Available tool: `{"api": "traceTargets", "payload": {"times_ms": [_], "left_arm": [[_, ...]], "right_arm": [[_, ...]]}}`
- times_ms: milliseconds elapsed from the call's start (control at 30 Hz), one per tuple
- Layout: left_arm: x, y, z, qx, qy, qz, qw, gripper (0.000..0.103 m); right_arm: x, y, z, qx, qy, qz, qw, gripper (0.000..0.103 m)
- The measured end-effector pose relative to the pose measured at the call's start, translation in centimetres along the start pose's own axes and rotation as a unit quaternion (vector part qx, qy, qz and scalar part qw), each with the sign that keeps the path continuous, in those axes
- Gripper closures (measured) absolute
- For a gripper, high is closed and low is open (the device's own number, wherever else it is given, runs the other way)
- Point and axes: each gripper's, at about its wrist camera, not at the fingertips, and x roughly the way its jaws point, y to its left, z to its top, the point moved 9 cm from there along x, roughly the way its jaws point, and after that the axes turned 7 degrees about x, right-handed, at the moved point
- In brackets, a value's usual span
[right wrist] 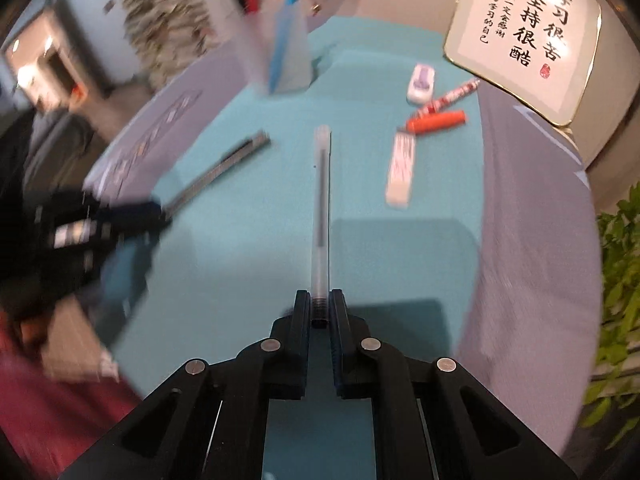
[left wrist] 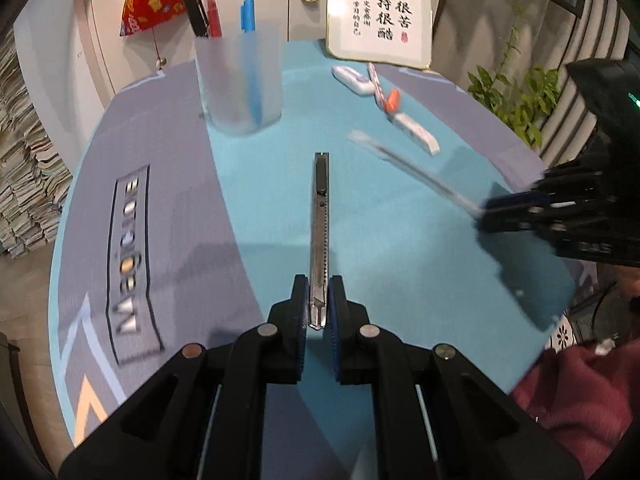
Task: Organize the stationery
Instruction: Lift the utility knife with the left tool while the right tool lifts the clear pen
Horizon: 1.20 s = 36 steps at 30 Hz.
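My left gripper (left wrist: 318, 300) is shut on the near end of a metal utility knife (left wrist: 320, 216), which points away over the teal mat. My right gripper (right wrist: 320, 306) is shut on the near end of a clear pen (right wrist: 322, 200); in the left wrist view it (left wrist: 486, 214) shows at the right edge with the blurred pen (left wrist: 412, 170). The left gripper (right wrist: 160, 212) and the knife (right wrist: 224, 168) show at the left of the right wrist view. A frosted pen cup (left wrist: 240, 80) holding a blue pen (left wrist: 250, 60) stands at the far left of the mat.
On the far right of the mat lie a white correction tape (left wrist: 352, 78), a red-patterned pen (right wrist: 448, 98), an orange pen (right wrist: 436, 120) and a white eraser (right wrist: 402, 168). A framed calligraphy board (left wrist: 380, 8) leans at the back. A plant (left wrist: 516, 96) stands right.
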Motion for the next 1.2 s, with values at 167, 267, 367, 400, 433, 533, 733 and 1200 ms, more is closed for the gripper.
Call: {"api": "traceTargets", "payload": {"times_ms": [167, 267, 367, 400, 433, 533, 733, 1200], "left_arm": [[-0.9, -0.4, 0.8, 0.003, -0.013, -0.001, 0.9999, 0.091], [-0.9, -0.3, 2.1, 0.011, -0.027, 0.015, 0.9995, 0.073], [0.2, -0.1, 3.9, 0.022, -0.029, 0.027, 0.9990, 0.074], [0.8, 0.1, 4.4, 0.022, -0.025, 0.027, 0.9991, 0.074], [1.2, 0.3, 4.7, 0.019, -0.023, 0.027, 0.9992, 0.074], [2.7, 0.6, 5.7, 0.004, -0.009, 0.007, 0.9999, 0.074], [3.4, 0.3, 6.8, 0.009, -0.005, 0.004, 0.9999, 0.074], [5.0, 0.7, 6.6, 0.004, 0.017, 0.008, 0.9998, 0.088]], "right_arm": [[-2.0, -0.1, -0.2, -0.016, -0.024, 0.002, 1.000, 0.081], [-2.3, -0.1, 1.9, 0.006, -0.060, 0.005, 0.998, 0.062], [-1.7, 0.4, 4.1, 0.009, -0.078, -0.001, 0.997, 0.062], [-1.2, 0.5, 4.9, 0.008, -0.075, 0.003, 0.997, 0.062], [-0.8, 0.7, 5.5, 0.009, -0.071, 0.006, 0.997, 0.062], [0.6, 0.9, 6.9, 0.016, -0.060, 0.008, 0.998, 0.063], [1.7, 1.5, 7.8, 0.002, -0.051, -0.002, 0.999, 0.064], [4.2, 1.4, 8.2, -0.022, -0.023, -0.012, 0.999, 0.090]]}}
